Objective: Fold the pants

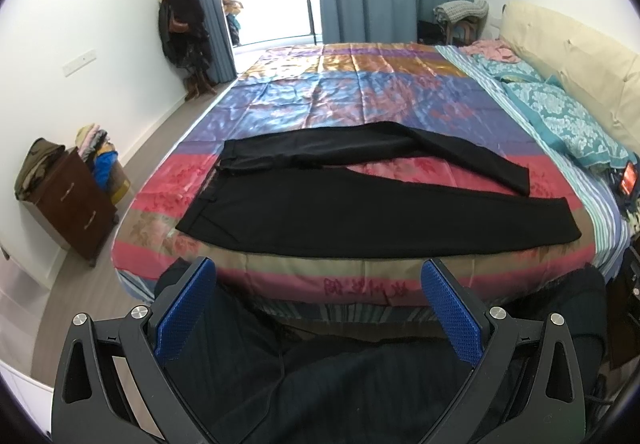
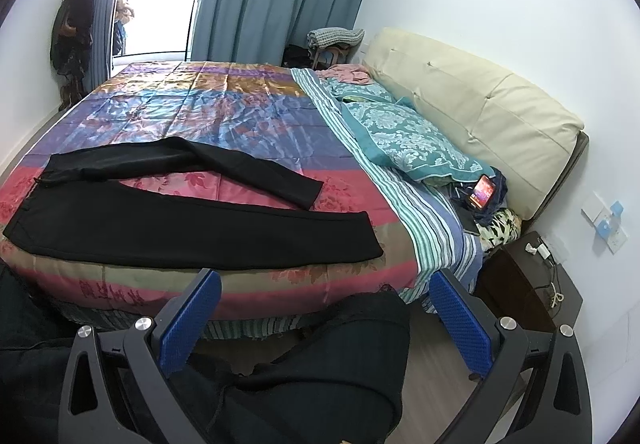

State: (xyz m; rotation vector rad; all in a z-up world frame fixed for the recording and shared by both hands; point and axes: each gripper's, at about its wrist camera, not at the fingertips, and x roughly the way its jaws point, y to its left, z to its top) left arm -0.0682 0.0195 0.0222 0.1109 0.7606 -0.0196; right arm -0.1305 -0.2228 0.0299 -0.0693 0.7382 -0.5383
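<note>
Black pants (image 1: 360,212) lie spread flat on the near part of the bed, waistband to the left, the two legs running right and splayed apart. They also show in the right wrist view (image 2: 180,220). My left gripper (image 1: 318,272) is open and empty, held off the bed's near edge, below the pants' middle. My right gripper (image 2: 326,282) is open and empty, off the bed's near edge, just right of the near leg's cuff (image 2: 368,236).
The bed has a shiny multicoloured quilt (image 1: 340,92). Teal pillows (image 2: 408,140) and a cream headboard (image 2: 480,104) are at the right. A phone (image 2: 484,192) lies by the pillows. A dark nightstand (image 2: 524,280) stands right; a dresser (image 1: 72,200) left. Dark clothed legs (image 2: 320,372) are below the grippers.
</note>
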